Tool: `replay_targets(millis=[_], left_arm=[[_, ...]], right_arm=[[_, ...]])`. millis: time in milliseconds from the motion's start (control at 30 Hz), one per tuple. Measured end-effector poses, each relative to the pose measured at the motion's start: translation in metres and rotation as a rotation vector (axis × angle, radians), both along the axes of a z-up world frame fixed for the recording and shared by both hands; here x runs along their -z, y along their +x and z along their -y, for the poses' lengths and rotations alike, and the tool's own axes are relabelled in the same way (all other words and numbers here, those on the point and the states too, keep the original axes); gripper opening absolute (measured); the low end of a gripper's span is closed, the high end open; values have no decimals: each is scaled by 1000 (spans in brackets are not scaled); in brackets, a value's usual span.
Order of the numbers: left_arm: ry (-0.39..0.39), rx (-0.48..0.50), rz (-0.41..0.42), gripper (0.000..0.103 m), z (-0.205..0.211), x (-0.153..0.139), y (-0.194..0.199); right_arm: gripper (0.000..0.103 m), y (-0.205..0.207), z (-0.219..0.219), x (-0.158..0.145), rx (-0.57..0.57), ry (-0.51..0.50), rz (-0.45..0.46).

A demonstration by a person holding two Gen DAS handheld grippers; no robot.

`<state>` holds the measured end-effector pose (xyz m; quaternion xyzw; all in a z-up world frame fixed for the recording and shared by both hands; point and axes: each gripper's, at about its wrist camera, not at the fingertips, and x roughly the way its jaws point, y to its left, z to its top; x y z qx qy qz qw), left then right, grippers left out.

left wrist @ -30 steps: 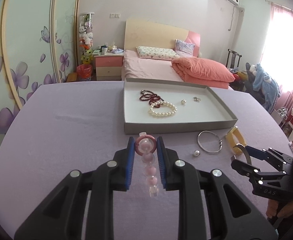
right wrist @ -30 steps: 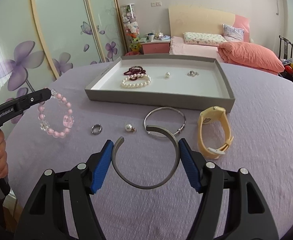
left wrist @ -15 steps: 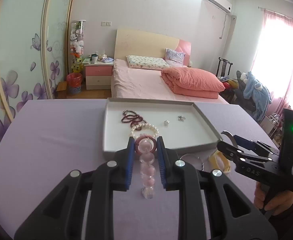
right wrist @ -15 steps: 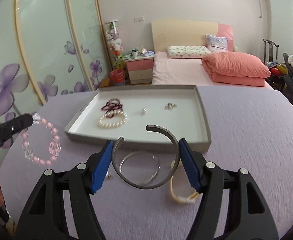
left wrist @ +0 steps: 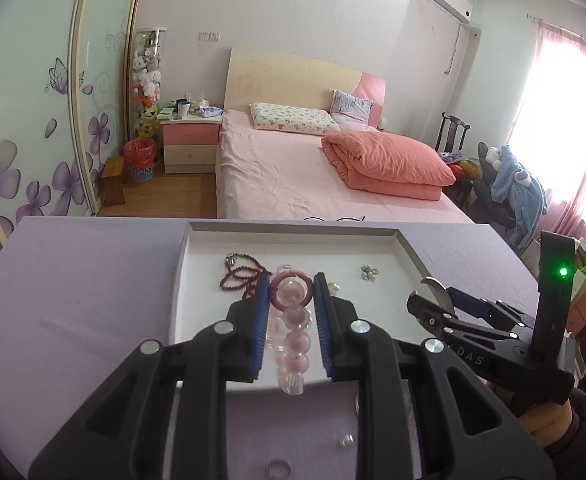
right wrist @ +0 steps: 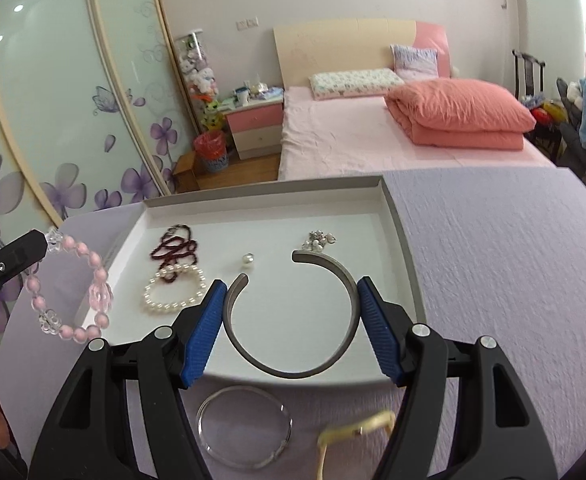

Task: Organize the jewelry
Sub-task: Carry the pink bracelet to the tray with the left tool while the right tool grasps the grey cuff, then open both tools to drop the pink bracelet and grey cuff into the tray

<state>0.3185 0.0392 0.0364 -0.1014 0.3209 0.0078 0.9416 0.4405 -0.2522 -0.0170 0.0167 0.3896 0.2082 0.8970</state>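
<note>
My left gripper [left wrist: 291,292] is shut on a pink bead bracelet [left wrist: 293,322] and holds it above the near part of the grey tray [left wrist: 181,280]. In the right wrist view the bracelet [right wrist: 93,292] hangs from that gripper at the tray's left edge. My right gripper [right wrist: 293,296] is shut on an open grey metal cuff bangle [right wrist: 345,280], held over the tray [right wrist: 407,256]. The tray holds a dark red bead strand [right wrist: 175,246], a white pearl bracelet [right wrist: 173,290], a single pearl [right wrist: 248,259] and small silver pieces [right wrist: 319,239].
On the purple tablecloth [right wrist: 513,280] in front of the tray lie a thin silver bangle [right wrist: 245,426], a yellow watch [right wrist: 357,432], a small ring [left wrist: 279,469] and a pearl earring [left wrist: 346,441]. A bed [left wrist: 313,176] stands beyond the table.
Both grippers have moved forward and up over the tray, each still holding its piece. The loose items on the cloth now lie below and behind the fingertips.
</note>
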Motion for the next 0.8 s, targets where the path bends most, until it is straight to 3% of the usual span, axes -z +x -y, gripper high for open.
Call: replay_targets(millis=[167, 467, 633, 800], left_arm=[[3, -8, -27, 22, -3, 12, 28], [-6, -7, -44, 22, -6, 29, 42], [-9, 1, -50, 22, -8, 32, 48], [-13, 2, -57, 22, -9, 36, 52]], right_arm=[[68, 15, -7, 14, 8, -28, -47], [68, 26, -18, 24, 37, -82, -74], [75, 27, -14, 25, 43, -65, -86], [75, 20, -11, 22, 29, -55, -80]])
